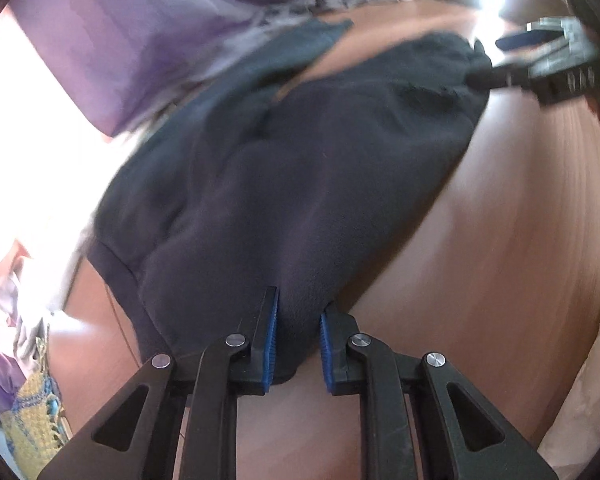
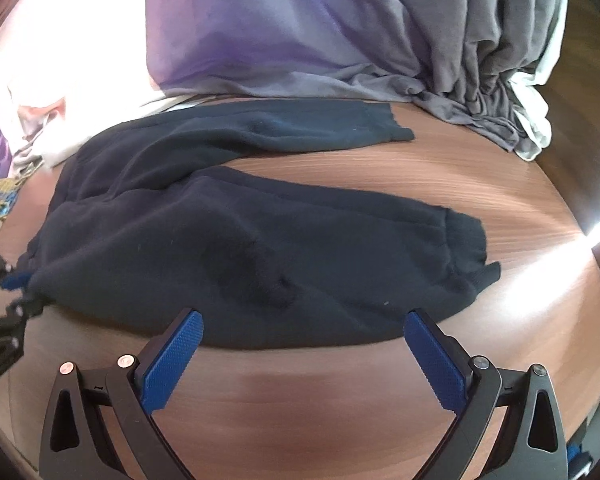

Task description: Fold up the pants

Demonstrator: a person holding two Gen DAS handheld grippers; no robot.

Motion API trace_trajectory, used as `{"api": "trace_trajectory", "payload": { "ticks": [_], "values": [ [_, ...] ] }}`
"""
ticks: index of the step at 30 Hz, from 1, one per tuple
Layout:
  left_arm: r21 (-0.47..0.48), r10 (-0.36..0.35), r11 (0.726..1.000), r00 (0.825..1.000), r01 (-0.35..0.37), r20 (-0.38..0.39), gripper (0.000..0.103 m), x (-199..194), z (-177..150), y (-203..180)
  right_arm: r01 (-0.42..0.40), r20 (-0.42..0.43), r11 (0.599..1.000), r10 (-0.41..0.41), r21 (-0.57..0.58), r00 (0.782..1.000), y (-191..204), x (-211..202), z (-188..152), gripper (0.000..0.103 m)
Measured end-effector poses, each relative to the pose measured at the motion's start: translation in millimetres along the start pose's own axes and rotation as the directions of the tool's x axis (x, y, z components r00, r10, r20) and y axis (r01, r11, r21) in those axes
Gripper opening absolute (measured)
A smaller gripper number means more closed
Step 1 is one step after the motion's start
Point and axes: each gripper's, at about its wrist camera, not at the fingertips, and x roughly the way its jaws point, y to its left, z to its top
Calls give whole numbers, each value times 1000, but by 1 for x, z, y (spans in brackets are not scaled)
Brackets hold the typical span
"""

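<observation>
Sweatpants (image 2: 236, 240), dark navy, lie spread on a wood-grain table (image 2: 340, 392), their two legs running toward the right in the right wrist view, the nearer leg ending in a ribbed cuff (image 2: 466, 248) and the farther leg ending in its own cuff (image 2: 396, 130). Left gripper (image 1: 298, 344) has its blue-padded jaws drawn in on a bunched fold of the sweatpants at the near edge, with cloth pinched between the pads; whether that fold belongs to the waistband cannot be told. Right gripper (image 2: 302, 360) stands with its jaws spread wide just short of the near edge of the garment, its blue pads (image 2: 172, 360) clear of the cloth and over bare table. In the left wrist view the right gripper (image 1: 500, 58) appears at the far end of the sweatpants, blurred and partly cut off by the frame; contact there cannot be judged. Purple and grey bedding (image 2: 300, 28) is heaped along the far side of the table, touching or overlapping the farther leg. White cloth (image 2: 534, 120) shows beside the grey folds. Yellow-and-blue woven item (image 1: 34, 412) sits at the left margin, mostly cut off. Strong glare washes out the upper left of both views.
</observation>
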Motion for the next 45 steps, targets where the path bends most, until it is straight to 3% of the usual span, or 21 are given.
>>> {"api": "trace_trajectory", "payload": {
  "ticks": [6, 12, 14, 16, 21, 26, 31, 37, 43, 45],
  "values": [
    [-37, -20, 999, 999, 19, -28, 23, 8, -1, -2, 33, -6, 999, -33, 17, 999, -7, -4, -3, 102],
    [-83, -29, 996, 999, 27, -24, 44, 0, 2, -6, 51, 11, 998, -51, 41, 999, -15, -11, -7, 102],
    [-116, -49, 992, 999, 50, 11, 47, -16, 8, -8, 59, 25, 997, -61, 57, 998, -21, -16, -10, 102],
    [-150, -49, 987, 997, 57, 54, 56, -30, 14, -9, 71, 47, 994, -75, 81, 996, -30, -25, -12, 102],
    [-268, 8, 963, 985, 39, 172, 55, -43, 39, -13, 113, 94, 988, -123, 102, 988, -52, -40, -15, 102],
    [-338, 57, 941, 975, 19, 213, 54, -31, 68, -22, 143, 146, 981, -162, 134, 976, -87, -42, -11, 102],
    [-417, 125, 908, 975, -38, 184, 54, -17, 84, -22, 147, 140, 962, -183, 232, 973, -122, -24, -1, 99],
    [-512, 222, 847, 970, -142, 99, 54, -2, 90, -19, 120, 48, 934, -144, 337, 988, -151, 19, 4, 82],
    [-587, 214, 791, 977, -170, 5, 54, 19, 86, -16, 104, -29, 893, -102, 439, 994, -167, 44, 2, 71],
    [-590, 212, 788, 977, -176, -8, 54, 22, 83, -16, 98, -50, 890, -85, 445, 995, -165, 51, 2, 66]
  ]
}}
